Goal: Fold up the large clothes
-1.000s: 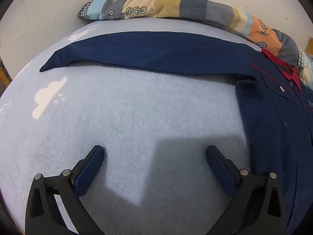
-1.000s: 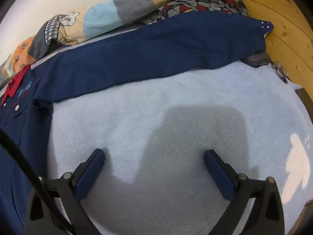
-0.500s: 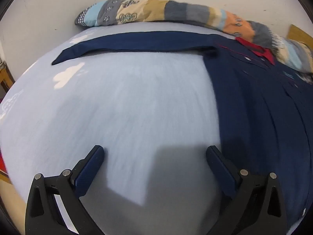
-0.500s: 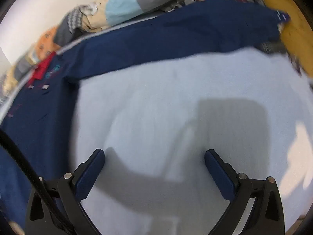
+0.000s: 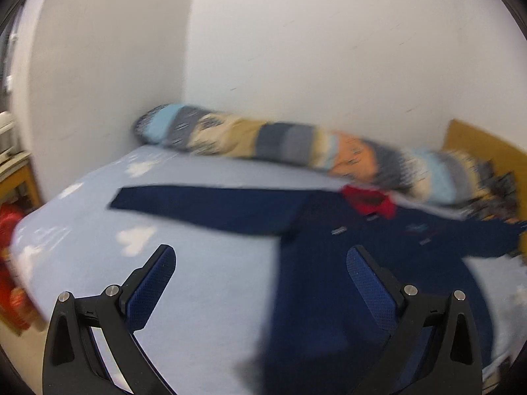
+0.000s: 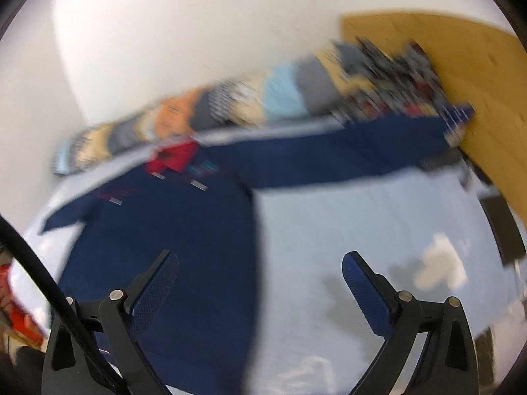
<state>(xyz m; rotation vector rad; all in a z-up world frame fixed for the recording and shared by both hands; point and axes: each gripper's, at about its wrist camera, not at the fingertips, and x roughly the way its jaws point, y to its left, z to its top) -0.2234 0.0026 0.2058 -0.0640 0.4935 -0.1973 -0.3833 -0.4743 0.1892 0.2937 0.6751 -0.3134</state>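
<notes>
In the left wrist view, the left gripper [image 5: 260, 263] hangs above the bed [image 5: 204, 283] with its fingers [image 5: 154, 279] spread wide and nothing between them. The navy shirt [image 5: 329, 263] lies flat on the pale blue, cloud-printed bed cover, front up, its red collar [image 5: 369, 199] toward the wall and one sleeve [image 5: 197, 207] stretched straight out to the left. A long patchwork bolster [image 5: 280, 143] runs along the wall behind the collar, and a wooden headboard [image 5: 484, 148] shows at the far right. The picture is blurred, so small details on the shirt cannot be made out. In the right wrist view, the right gripper [image 6: 260, 263] is likewise released, fingers [image 6: 365, 289] wide apart and empty, above the bed [image 6: 346, 230]. The shirt [image 6: 171, 237] fills the left half below it, the collar [image 6: 176, 159] near the bolster [image 6: 230, 108], and the other sleeve [image 6: 346, 154] reaching right to the headboard [image 6: 461, 72]. A black cable [image 6: 36, 276] crosses the lower left corner.
</notes>
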